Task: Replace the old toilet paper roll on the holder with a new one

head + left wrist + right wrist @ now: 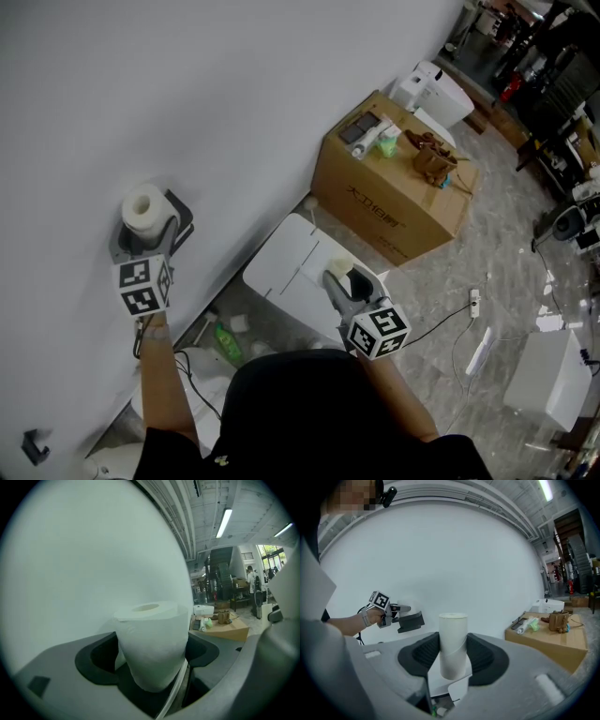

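While left gripper (pixel 150 234) clamps new roll (pixel 151 639) | right gripper (pixel 349 281) clamps old tube (pixel 453 639)

We wore a black short-sleeved shirt (pixel 309 412) with a small pale emblem on its left side. Up and left of the shirt, our left gripper (pixel 150 217) had grey jaws lined with black recessed pads and carried a white cube (pixel 143 284) printed with black square markers. A band (pixel 155 330) circled that wrist. Just above the shirt, our right gripper (pixel 339 274) was the same grey, with its own marker cube (pixel 379 330).
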### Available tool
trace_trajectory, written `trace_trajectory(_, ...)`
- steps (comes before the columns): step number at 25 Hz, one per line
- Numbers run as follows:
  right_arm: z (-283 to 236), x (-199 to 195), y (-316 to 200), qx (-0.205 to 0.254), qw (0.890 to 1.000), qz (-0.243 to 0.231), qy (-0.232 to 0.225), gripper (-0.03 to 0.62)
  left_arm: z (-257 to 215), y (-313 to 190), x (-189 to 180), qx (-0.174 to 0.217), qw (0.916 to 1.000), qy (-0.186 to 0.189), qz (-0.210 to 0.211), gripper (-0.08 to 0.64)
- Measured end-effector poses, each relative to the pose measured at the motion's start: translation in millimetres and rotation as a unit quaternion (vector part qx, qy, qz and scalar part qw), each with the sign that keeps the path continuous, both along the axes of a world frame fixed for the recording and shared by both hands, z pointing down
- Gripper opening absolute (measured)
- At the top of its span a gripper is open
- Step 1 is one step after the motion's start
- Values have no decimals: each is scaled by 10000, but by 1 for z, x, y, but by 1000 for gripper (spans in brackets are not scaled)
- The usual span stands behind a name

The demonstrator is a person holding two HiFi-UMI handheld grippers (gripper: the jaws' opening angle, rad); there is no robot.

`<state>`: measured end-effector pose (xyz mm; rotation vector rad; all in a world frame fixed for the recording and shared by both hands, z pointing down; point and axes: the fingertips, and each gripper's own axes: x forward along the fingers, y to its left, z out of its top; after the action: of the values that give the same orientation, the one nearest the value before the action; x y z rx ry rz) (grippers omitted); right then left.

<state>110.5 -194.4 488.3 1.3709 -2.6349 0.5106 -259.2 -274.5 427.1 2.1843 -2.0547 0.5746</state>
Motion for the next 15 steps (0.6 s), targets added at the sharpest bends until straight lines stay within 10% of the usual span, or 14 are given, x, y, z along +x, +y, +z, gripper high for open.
trace_trajectory(15,1,-12,8,-10,9992,-388,-108,175,-25,61,9,449,9987,213,-97,414)
